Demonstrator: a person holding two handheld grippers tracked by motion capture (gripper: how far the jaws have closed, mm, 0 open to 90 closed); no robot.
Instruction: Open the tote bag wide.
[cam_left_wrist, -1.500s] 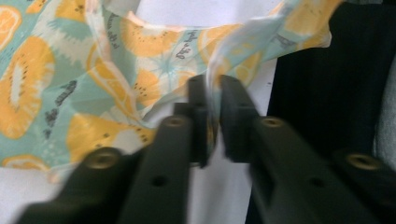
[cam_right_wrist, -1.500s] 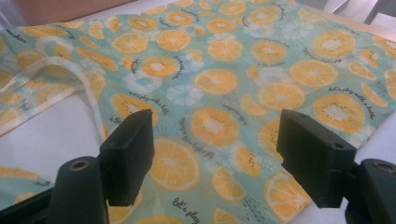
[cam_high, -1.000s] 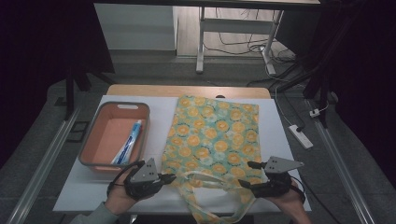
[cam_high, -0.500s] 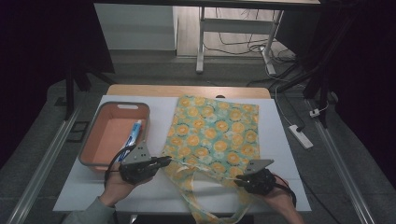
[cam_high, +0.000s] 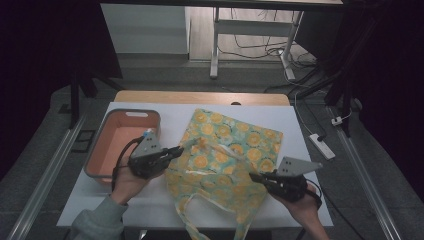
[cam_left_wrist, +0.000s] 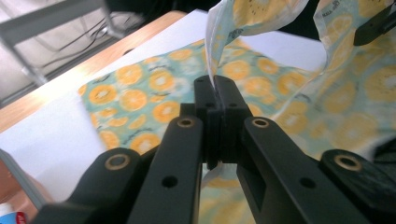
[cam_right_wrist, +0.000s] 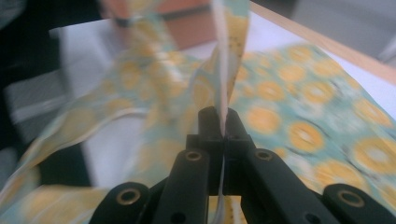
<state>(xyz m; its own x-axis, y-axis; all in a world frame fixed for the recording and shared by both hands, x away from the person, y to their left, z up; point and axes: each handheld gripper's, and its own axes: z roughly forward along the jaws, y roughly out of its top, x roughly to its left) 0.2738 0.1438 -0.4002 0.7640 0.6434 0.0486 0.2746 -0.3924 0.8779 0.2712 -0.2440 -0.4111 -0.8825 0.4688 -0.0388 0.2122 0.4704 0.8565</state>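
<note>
A teal tote bag printed with orange slices (cam_high: 240, 145) lies on the white table (cam_high: 310, 130). Its near part is lifted and rumpled, and its strap loops (cam_high: 200, 200) trail toward the front edge. My left gripper (cam_high: 176, 150) is shut on a raised fold of the bag's left edge, and in the left gripper view the cloth (cam_left_wrist: 219, 28) rises from between its jaws (cam_left_wrist: 215, 86). My right gripper (cam_high: 254, 176) is shut on the bag's fabric at the near right. In the right gripper view a strip of cloth (cam_right_wrist: 224, 56) stands up from its closed tips (cam_right_wrist: 223, 116).
An orange tray (cam_high: 107, 150) sits at the table's left, just behind my left hand, and a small blue item (cam_left_wrist: 16, 217) shows in it. A white power strip (cam_high: 321, 145) lies on the floor at the right. A wooden edge (cam_high: 200, 97) borders the table's far side.
Both grippers have risen and moved away from the front edge while holding the bag. The bag's near edge has lifted off the table and bunched toward the middle.
</note>
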